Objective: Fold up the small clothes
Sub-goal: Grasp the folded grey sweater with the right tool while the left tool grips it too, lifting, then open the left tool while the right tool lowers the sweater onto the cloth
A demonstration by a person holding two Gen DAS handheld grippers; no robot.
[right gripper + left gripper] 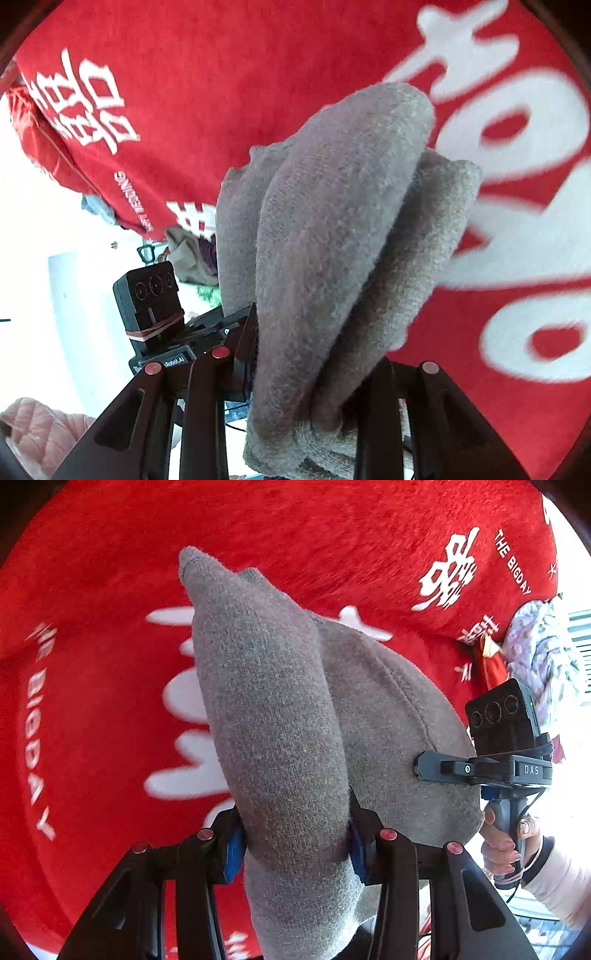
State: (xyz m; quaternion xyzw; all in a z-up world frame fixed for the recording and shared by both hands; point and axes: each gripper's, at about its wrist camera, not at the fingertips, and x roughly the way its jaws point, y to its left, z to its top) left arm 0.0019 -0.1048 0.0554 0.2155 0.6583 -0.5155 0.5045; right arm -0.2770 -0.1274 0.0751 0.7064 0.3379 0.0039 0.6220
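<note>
Left wrist view, L to R: red cloth (110,572) w/ white print ("THE BIGDAY" and large characters) fills the background. Centre: grey knit garment (273,709), thick and sock-like, bunched into a long fold that rises away from the camera. Left gripper (295,843) is closed onto it; blue pads (233,853) press the fabric from both sides, jaws only as far apart as the bunched knit allows. A second lobe of the same garment spreads to the R, where the right gripper (424,768) meets its edge; its tips are buried in the fabric. Far R: person's hand (504,843) around that tool's handle, w/ patterned fabric (535,653) beyond.

Right wrist view, L to R: bright, washed-out area at L edge; pink quilted fabric (33,424) low L; the left gripper's body w/ camera block (151,295) beside the garment. Centre: grey knit garment (332,240) held up in front of the red cloth (221,74), folded into two or three layers. Right gripper (310,373) is clamped on its lower part, fabric filling the narrow gap between the fingers (384,387). R: large blurred white characters on the cloth.
</note>
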